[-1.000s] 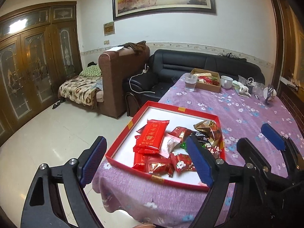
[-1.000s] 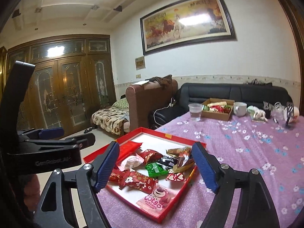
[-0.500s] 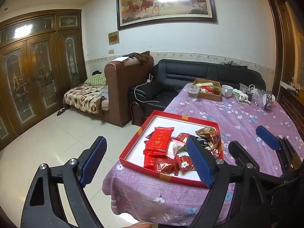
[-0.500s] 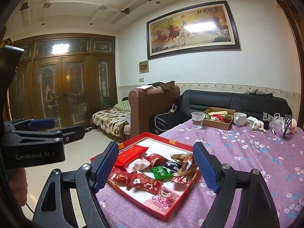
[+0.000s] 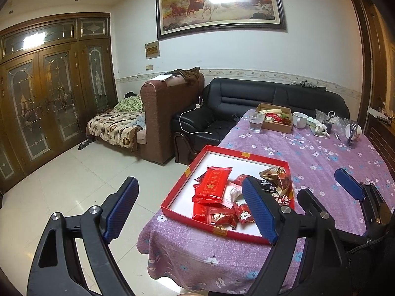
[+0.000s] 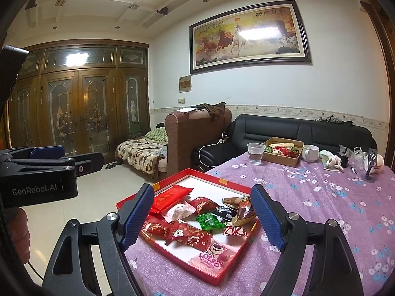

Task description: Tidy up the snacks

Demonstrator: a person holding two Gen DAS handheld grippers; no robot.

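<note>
Two grippers are ours here, and both stand with their blue pads spread wide and nothing between them. Our left gripper (image 5: 190, 209) hangs off the near-left corner of the red tray (image 5: 223, 231), one pad over the floor and the other in front of the tray's near-right part. Our right gripper (image 6: 205, 219) hovers just short of the same tray (image 6: 172, 245), whose contents show between its two pads. The snacks lie heaped inside the tray: a long red packet (image 5: 213, 185) towards the tray's left side, a green packet (image 6: 209, 220) near its middle, a pink packet (image 6: 214, 256) at its near corner. The tray rests on the purple flowered tablecloth (image 6: 321, 209) at the table's near edge. Well beyond the tray stand a clear cup (image 6: 255, 153), a cardboard box (image 6: 284, 156) and a white mug (image 6: 309, 153).
</note>
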